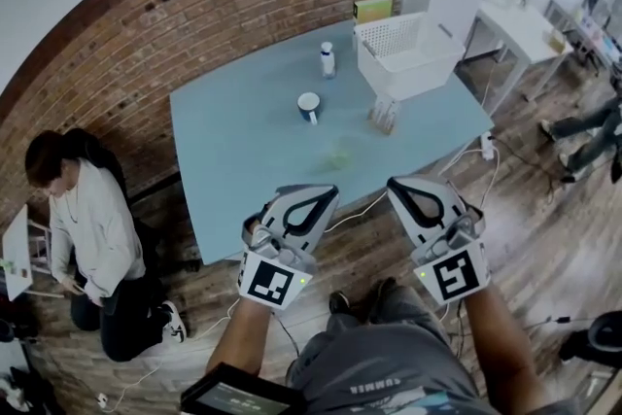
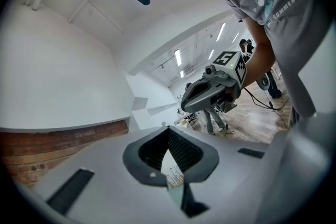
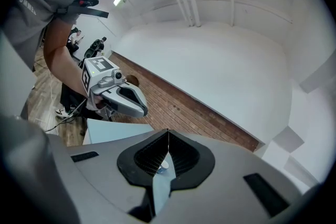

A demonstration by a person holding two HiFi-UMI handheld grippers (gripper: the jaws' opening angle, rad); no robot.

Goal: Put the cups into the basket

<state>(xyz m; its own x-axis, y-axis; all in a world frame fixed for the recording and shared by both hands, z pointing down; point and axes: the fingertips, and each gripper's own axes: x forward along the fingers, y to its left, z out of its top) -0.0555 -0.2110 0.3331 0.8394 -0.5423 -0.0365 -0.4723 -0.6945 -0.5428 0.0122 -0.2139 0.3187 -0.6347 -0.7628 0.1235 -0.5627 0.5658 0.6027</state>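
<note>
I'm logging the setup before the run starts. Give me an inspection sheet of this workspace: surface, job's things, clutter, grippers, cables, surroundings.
Surface: light blue table, mostly bare.
Job's things: white basket at the table's far right corner; blue cup upright mid-table; clear glass just in front of the basket; greenish item, too faint to identify.
Clutter: small bottle upright; yellow-green box at the far edge.
Grippers: left gripper and right gripper both shut with nothing between the jaws, held short of the table's near edge.
Cables: power strip with white leads on the floor, right of the table.
Surroundings: brick wall; seated person on the floor; white side table.
</note>
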